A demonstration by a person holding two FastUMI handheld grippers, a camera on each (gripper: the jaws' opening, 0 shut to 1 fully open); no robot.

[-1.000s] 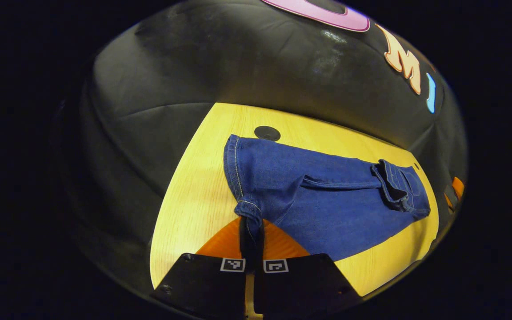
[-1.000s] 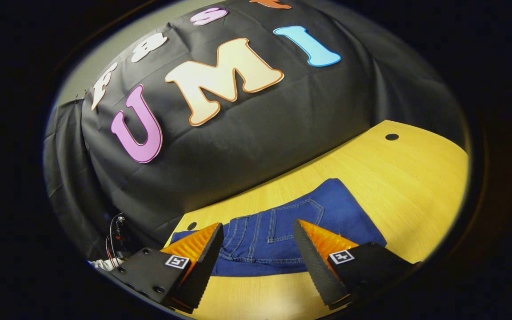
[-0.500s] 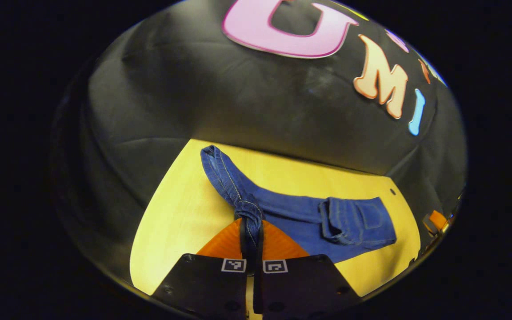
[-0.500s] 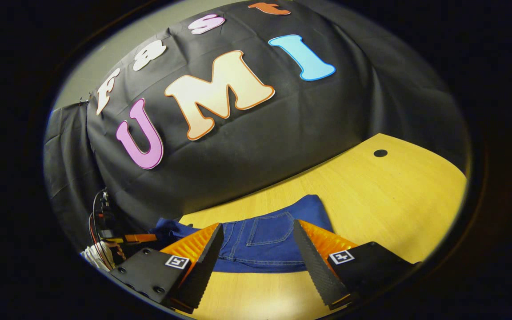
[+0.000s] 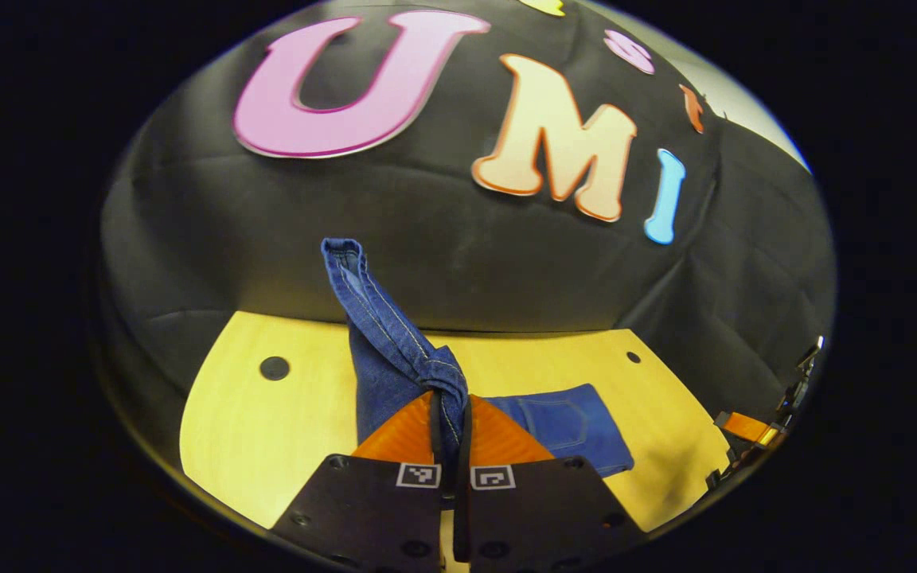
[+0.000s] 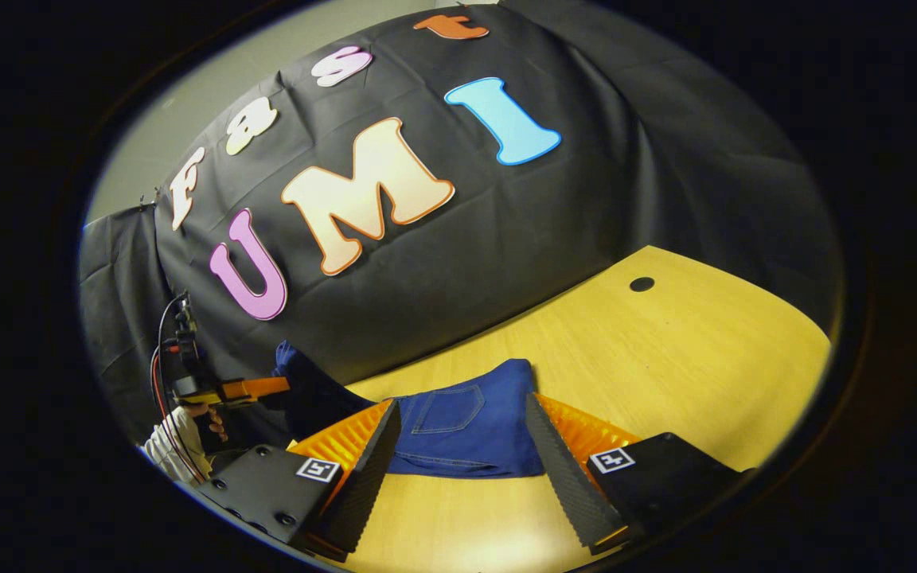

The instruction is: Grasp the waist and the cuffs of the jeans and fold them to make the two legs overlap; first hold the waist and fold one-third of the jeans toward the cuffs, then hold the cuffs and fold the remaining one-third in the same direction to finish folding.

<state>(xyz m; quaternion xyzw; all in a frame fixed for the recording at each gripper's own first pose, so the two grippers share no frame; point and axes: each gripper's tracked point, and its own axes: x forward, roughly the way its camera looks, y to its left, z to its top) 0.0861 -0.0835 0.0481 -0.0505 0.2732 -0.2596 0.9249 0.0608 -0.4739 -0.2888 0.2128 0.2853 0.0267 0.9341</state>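
left gripper fingers clamped on lifted jeans cuff; right gripper fingers apart above table

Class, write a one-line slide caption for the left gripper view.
Left hand-held gripper shut on the jeans cuff, lifting it above the wooden table.

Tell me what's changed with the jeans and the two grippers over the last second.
The left gripper, shut on the cuff end of the jeans, has lifted it off the table; the cuffs now stand up in front of the booth wall instead of lying flat. The leg is being carried over toward the folded waist part. The right gripper stayed open, hovering over the folded part, which stayed flat on the table.
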